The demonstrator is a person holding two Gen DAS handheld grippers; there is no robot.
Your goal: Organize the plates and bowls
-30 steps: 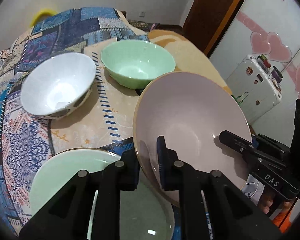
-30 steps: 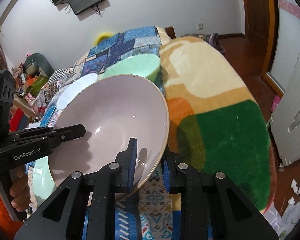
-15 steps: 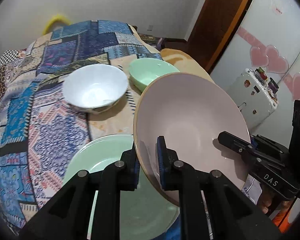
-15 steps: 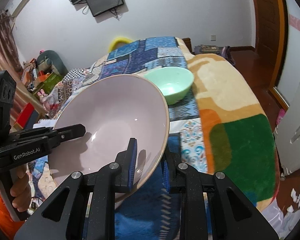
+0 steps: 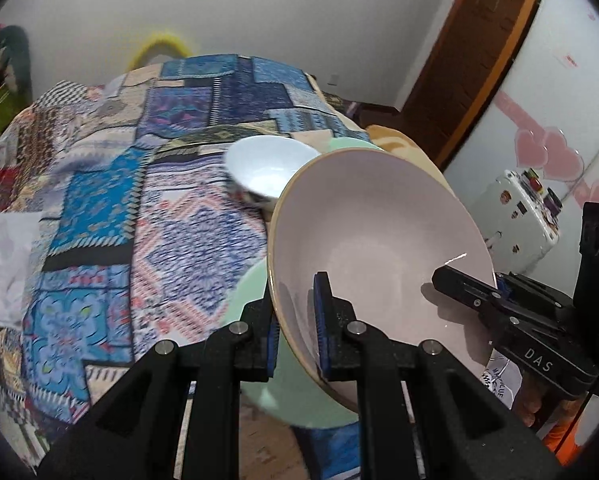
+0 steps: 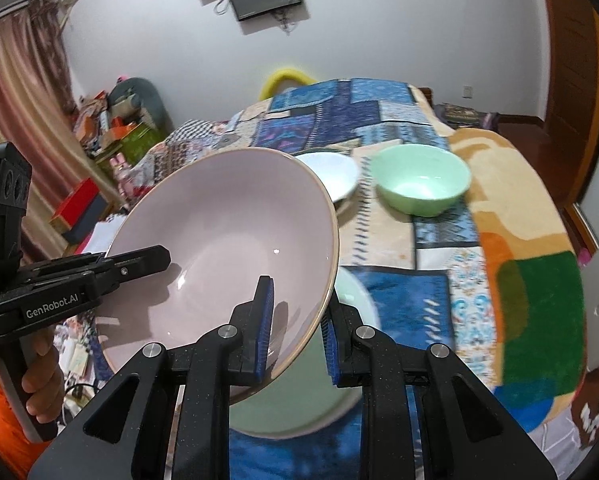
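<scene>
Both tools, left tool point(image 5: 295, 320) and right tool point(image 6: 297, 330), are clamped on the pink plate point(image 5: 379, 240), held tilted above the green plate point(image 6: 299, 408) on the bed point(image 6: 519, 216); probably stacking comes next, needing level lowering.

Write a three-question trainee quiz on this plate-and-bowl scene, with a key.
1. True or false: both the left gripper and the right gripper clamp the rim of the pink plate.
2. Which lies directly below the lifted pink plate? A) white bowl B) green plate C) green bowl
3. Fill in: beside the green bowl on the patchwork blanket sits a ____ bowl.

Key: 1 true; 2 B, the green plate; 3 white, the white bowl.
</scene>
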